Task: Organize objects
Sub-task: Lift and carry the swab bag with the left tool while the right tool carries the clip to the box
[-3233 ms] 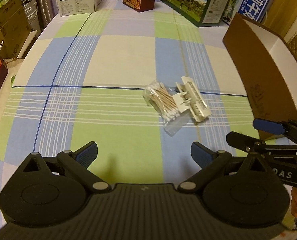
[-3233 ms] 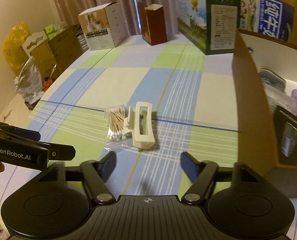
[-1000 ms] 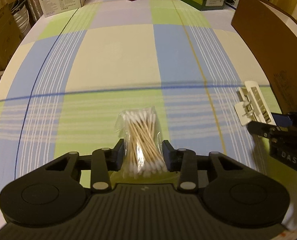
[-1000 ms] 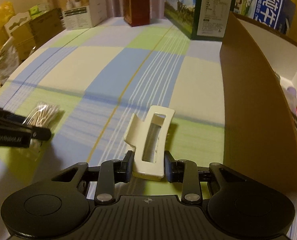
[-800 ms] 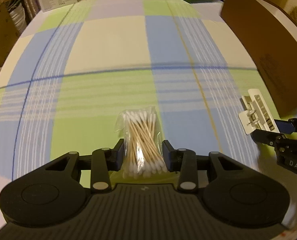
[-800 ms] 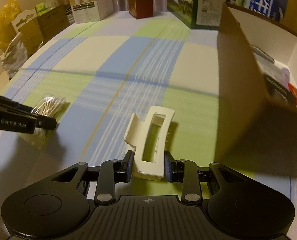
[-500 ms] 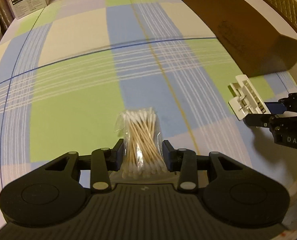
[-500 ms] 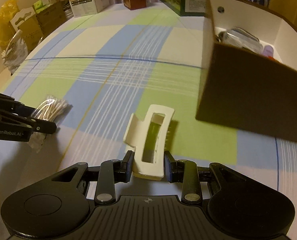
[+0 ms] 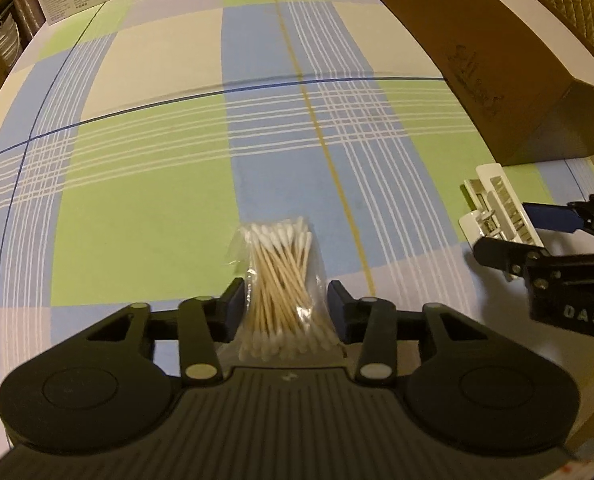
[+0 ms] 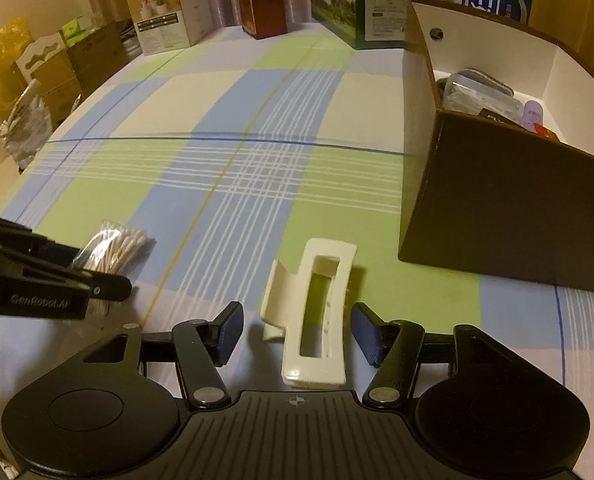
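Looking along my right tool [image 10: 297, 330], I see the hair clip [image 10: 317, 312] lying between its fingers with its long axis pointing straight ahead, nearly in line with the tool. The fingers stand apart with a clear gap on each side of the clip, so this tool is open and grips nothing; I cannot tell whether the clip rests on the table [image 10: 225, 128] or is caught on the tool's body. The brown box [image 10: 509, 216] sits ahead and to the right of it, near but not touching, its open top showing things already inside. I judge the clip belongs in there, and the right tool is the nearer of the two to the box.

My left tool [image 9: 283, 306] has the bag of cotton swabs [image 9: 283, 280] between its fingers, sticks running forward along the tool. The pads sit just beside the plastic on both sides; whether they press it I cannot tell. From this side the box [image 9: 481, 60] lies well off to the front right, beyond the right tool [image 9: 517, 232] and the clip [image 9: 497, 208].
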A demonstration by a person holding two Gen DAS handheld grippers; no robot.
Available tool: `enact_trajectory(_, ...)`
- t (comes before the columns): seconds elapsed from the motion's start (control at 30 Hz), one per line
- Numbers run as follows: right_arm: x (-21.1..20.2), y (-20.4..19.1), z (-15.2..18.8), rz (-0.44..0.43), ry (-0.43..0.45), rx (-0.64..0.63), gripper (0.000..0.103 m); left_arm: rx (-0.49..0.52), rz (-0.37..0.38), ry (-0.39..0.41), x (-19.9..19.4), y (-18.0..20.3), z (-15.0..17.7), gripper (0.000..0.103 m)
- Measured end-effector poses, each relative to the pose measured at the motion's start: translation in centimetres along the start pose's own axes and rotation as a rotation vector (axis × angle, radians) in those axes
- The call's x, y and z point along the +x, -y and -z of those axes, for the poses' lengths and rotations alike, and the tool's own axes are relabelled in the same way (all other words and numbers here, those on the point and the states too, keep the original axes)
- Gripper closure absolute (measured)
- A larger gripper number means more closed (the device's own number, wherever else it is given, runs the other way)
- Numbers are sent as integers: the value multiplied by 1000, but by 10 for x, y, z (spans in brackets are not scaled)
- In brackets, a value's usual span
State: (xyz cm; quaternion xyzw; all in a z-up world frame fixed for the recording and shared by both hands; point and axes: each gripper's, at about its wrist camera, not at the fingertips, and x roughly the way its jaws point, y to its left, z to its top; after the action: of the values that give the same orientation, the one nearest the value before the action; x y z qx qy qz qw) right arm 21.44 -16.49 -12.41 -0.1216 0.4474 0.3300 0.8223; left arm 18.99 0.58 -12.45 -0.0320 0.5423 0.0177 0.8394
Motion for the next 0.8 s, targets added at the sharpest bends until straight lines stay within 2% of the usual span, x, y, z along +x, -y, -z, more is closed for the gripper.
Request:
enact_trajectory(0.07, 1, 0, 1, 8, 0, -3, 64, -2, -1, -2, -1, 1, 1, 71)
enact_trajectory(0.43, -12, 3, 4, -8, 23, -1, 64, -10, 5, 11, -7, 6, 7, 78)
enact_trajectory(0.8, -46, 2, -6, -79, 86, 21, 64, 9, 43, 90, -36, 18, -6, 79)
